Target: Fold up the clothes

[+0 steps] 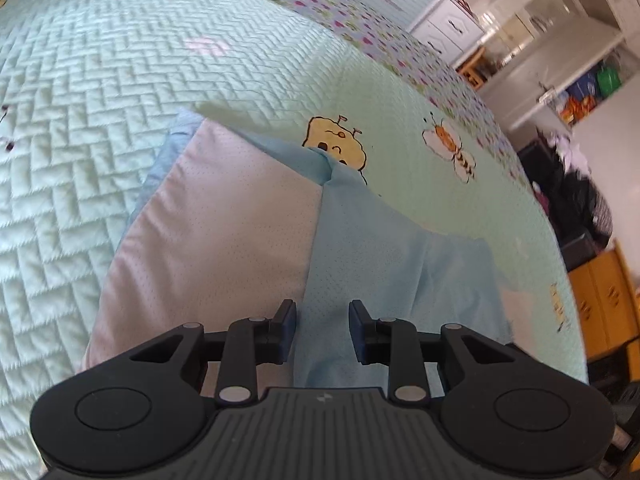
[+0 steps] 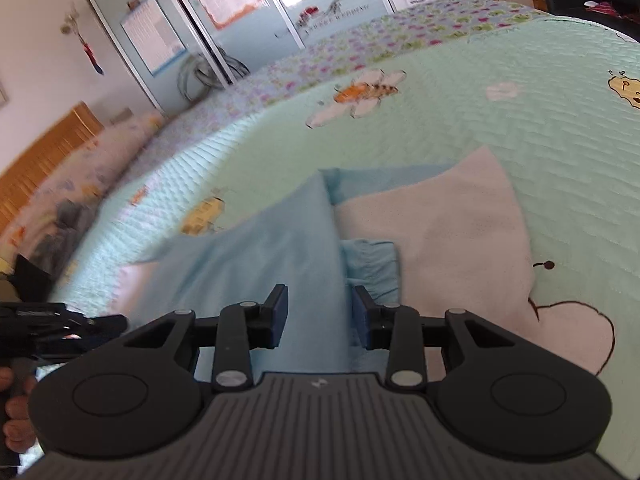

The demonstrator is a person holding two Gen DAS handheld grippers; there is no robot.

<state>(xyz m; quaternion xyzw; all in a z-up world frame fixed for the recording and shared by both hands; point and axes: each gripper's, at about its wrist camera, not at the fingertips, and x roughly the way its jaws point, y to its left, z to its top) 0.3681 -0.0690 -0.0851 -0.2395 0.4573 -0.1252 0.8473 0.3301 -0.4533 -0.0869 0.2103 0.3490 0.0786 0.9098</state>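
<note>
Two grippers, left gripper (image 1: pixel 322 330) and right gripper (image 2: pixel 319 317), jaws narrowly parted, gripping nothing, above the blue-and-pink garment (image 1: pixel 208 224) on the quilted bedspread (image 1: pixel 80 120). Only in right view: left gripper at nine o'clock. Bare quilt toward twelve.

text: "WEDDING", partly legible | on: glass door decal (image 2: pixel 336 10)

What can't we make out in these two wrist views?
- Garment near edge: left wrist view, hidden under the left gripper; type unclear.
- Same near edge: right wrist view, behind the right gripper.
- Bedspread and closet doors: right wrist view, motion-blurred; door lettering unreadable.
- Shelf items: left wrist view, too small.
- Hand: right wrist view, cut off by the left edge.
</note>
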